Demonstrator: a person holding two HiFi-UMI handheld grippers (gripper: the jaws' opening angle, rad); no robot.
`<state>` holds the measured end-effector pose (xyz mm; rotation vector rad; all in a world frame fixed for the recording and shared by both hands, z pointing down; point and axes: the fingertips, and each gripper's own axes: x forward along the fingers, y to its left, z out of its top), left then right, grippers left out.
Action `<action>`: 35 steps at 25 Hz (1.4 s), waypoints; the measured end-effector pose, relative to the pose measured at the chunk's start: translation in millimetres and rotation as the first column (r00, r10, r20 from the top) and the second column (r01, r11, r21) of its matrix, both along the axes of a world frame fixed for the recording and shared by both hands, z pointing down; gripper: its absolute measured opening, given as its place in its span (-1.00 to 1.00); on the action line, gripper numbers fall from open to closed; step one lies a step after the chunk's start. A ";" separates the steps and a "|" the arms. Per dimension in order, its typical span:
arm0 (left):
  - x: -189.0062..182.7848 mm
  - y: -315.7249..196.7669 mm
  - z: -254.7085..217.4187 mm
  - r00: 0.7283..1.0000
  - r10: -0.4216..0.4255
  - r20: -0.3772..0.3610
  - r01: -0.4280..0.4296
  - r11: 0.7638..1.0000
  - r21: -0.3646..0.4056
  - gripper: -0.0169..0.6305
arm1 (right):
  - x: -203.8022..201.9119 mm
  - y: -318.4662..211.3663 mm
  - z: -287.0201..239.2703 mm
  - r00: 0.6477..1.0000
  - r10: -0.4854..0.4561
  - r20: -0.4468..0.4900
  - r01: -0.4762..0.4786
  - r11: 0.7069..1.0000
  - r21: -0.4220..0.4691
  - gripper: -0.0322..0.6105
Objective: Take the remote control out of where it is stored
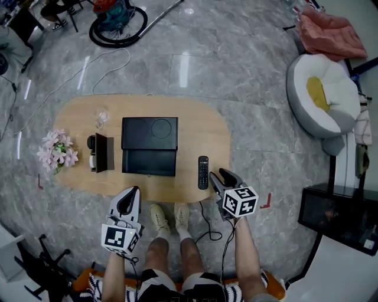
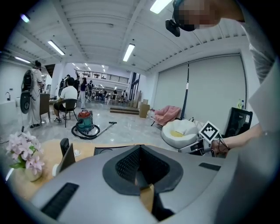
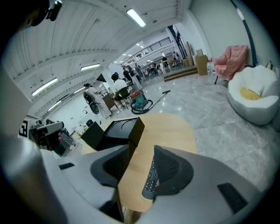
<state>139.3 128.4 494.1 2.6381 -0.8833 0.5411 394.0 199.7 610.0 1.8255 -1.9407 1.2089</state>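
Note:
A black remote control [image 1: 203, 171] lies flat on the oval wooden table [image 1: 71, 118], near its front right edge, right of a black storage box [image 1: 149, 145]. My right gripper [image 1: 220, 175] hovers just right of the remote, over the table's edge, open and holding nothing. In the right gripper view the remote [image 3: 151, 177] shows below between the spread jaws, close to the right pad [image 3: 173, 168], with the box [image 3: 122, 129] beyond. My left gripper [image 1: 130, 193] hangs in front of the table's near edge, shut and empty; its pads [image 2: 127, 164] meet at the tips.
On the table's left stand pink flowers [image 1: 56, 152], a black stand [image 1: 101, 153] and a glass [image 1: 101, 117]. A vacuum cleaner [image 1: 115, 17] sits on the floor behind. A white beanbag [image 1: 323, 94] and a black cabinet [image 1: 336, 215] are at the right. The person's shoes [image 1: 168, 218] are under the front edge.

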 end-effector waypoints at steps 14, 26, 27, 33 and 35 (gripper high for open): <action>-9.6 18.1 -84.9 0.998 -0.021 -0.051 0.024 0.998 0.059 -0.92 | -32.4 -4.0 -132.7 0.972 -0.017 -0.235 0.064 0.979 0.192 -0.87; -30.1 28.8 -162.6 0.996 -0.059 -0.070 0.067 0.991 0.119 -0.92 | -74.2 -0.5 -228.1 0.966 -0.051 -0.254 0.133 0.939 0.317 -0.87; -30.0 30.9 -168.8 0.995 -0.061 -0.073 0.070 0.990 0.124 -0.92 | -76.5 -0.1 -235.0 0.968 -0.054 -0.244 0.134 0.936 0.326 -0.87; -35.8 40.9 -199.4 0.992 -0.089 -0.090 0.101 0.985 0.142 -0.92 | -91.9 5.7 -269.1 0.971 -0.075 -0.226 0.155 0.920 0.360 -0.87; -38.8 45.2 -207.9 0.991 -0.100 -0.094 0.113 0.983 0.145 -0.92 | -95.1 10.7 -277.9 0.971 -0.078 -0.226 0.159 0.918 0.365 -0.87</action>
